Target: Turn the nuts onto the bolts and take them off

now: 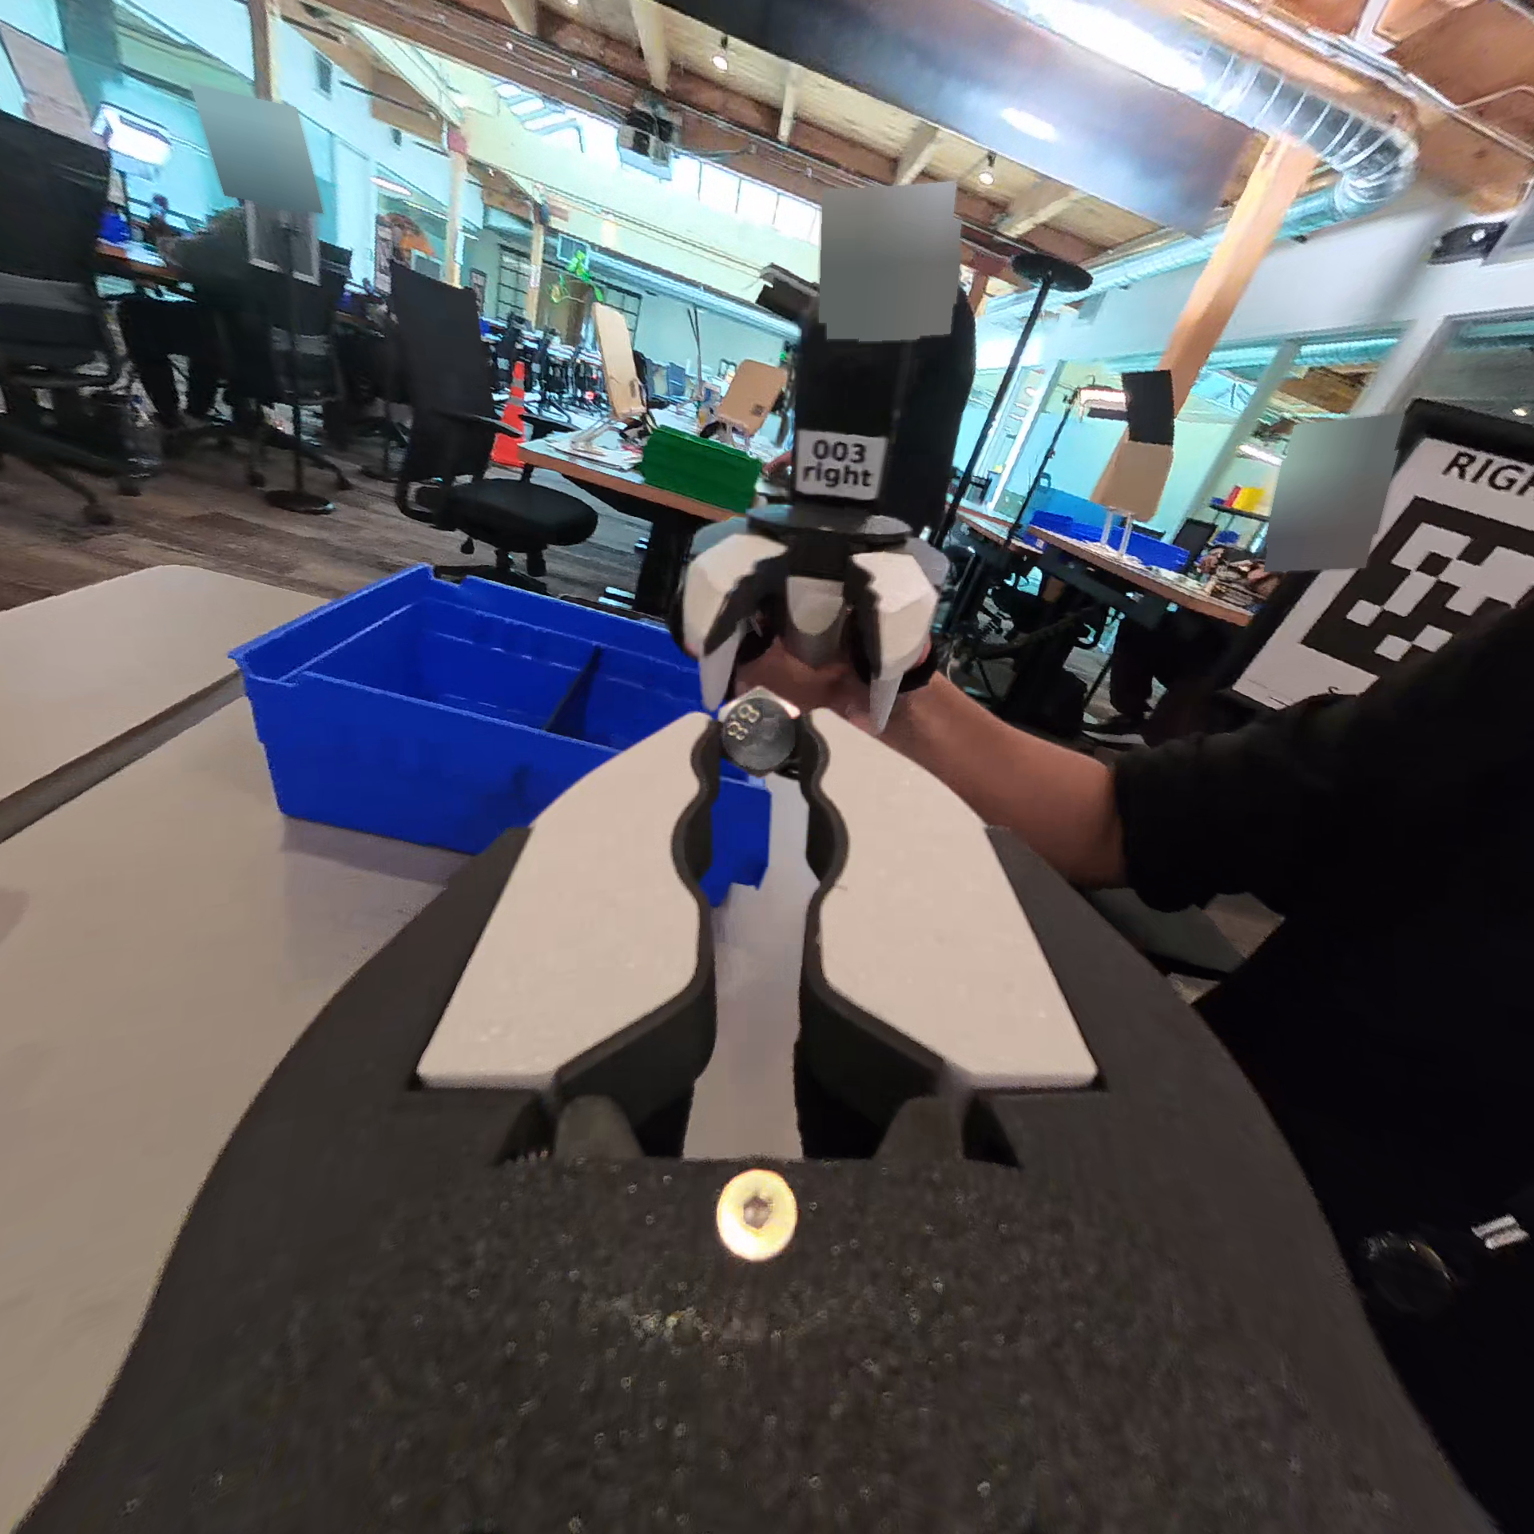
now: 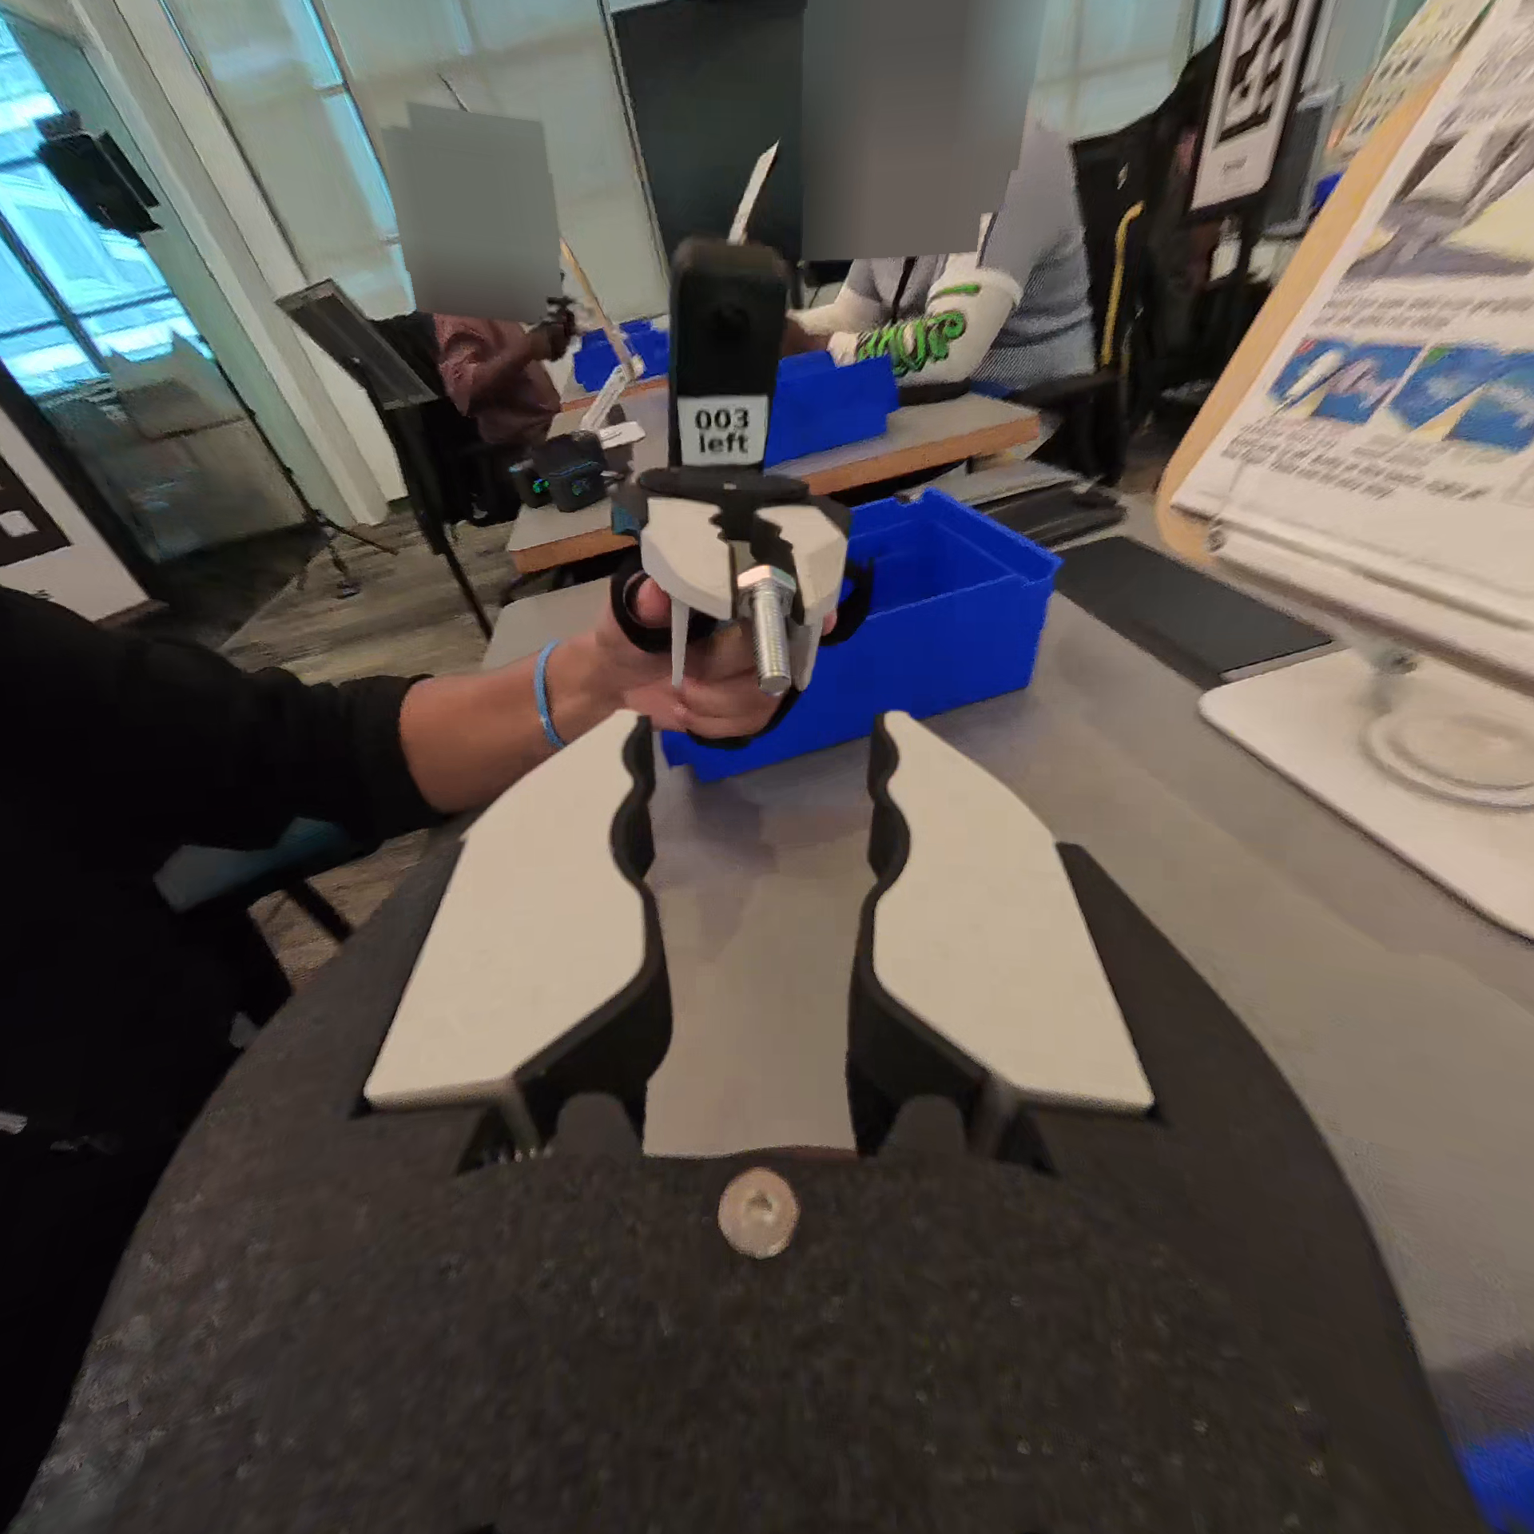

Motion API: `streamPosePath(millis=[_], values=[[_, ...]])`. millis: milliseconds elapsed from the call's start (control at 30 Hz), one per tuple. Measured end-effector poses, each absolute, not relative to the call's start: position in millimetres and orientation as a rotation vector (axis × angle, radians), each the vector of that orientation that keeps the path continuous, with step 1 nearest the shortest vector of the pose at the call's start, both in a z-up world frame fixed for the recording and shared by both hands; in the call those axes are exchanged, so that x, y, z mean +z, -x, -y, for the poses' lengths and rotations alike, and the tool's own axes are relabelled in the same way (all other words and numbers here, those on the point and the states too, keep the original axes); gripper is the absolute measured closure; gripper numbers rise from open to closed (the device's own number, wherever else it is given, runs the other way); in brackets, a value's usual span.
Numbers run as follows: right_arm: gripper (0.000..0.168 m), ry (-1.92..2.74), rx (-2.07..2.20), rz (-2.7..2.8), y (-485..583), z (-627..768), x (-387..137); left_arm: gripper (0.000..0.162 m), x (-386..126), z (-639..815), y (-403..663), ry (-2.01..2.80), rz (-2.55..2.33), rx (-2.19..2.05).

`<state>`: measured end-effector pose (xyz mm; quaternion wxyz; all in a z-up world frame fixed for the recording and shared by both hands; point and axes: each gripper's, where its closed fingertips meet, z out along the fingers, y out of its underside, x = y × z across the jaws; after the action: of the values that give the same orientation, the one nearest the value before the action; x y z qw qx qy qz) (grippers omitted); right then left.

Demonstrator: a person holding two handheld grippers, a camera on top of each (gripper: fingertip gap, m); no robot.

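The left gripper (image 1: 759,747) is held up above the table (image 1: 166,913), its white fingers closed narrow around a steel bolt (image 1: 757,735) at the hex head. In the right wrist view the same left gripper (image 2: 751,631) faces the camera w/ the bolt (image 2: 768,635) hanging from its tip, threaded shank pointing down and tilted slightly. No nut shows on the visible thread. A bare hand (image 2: 697,672) wraps the handle below; the forearm comes in from the left, black sleeve pushed up, thin blue band at the wrist.

The right gripper (image 2: 759,747) is spread wide, nothing between the fingers, tips just short of the bolt. In the left wrist view the right gripper (image 1: 797,705) sits just beyond the bolt head, pointing back at the camera, gripped by a hand (image 1: 818,676) on an arm in a black sleeve.

Fingers are flat matte white plates w/ black wavy inner pads; bases are rough black speckled material w/ a brass-coloured screw. A glossy blue plastic bin (image 1: 465,705), rectangular w/ a dark divider, rests on the smooth grey table behind the grippers.
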<state>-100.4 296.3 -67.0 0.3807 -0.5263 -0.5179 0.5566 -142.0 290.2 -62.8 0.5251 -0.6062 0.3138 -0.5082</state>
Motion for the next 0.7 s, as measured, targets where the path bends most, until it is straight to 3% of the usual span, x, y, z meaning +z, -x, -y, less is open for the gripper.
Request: streamPosePath(millis=[300, 367, 700], values=[[0.142, 1.45, 1.3, 1.565, 126, -275, -114, 0.145, -91, -276, 121, 1.573, -0.965, -1.1], [0.158, 1.441, 1.24, 1.631, 126, -269, -121, 0.145, -98, -275, 117, 1.597, -1.003, -1.074], [0.159, 1.449, 1.105, 1.688, 122, -273, -131, 0.144, -107, -278, 113, 1.629, -1.029, -0.976]])
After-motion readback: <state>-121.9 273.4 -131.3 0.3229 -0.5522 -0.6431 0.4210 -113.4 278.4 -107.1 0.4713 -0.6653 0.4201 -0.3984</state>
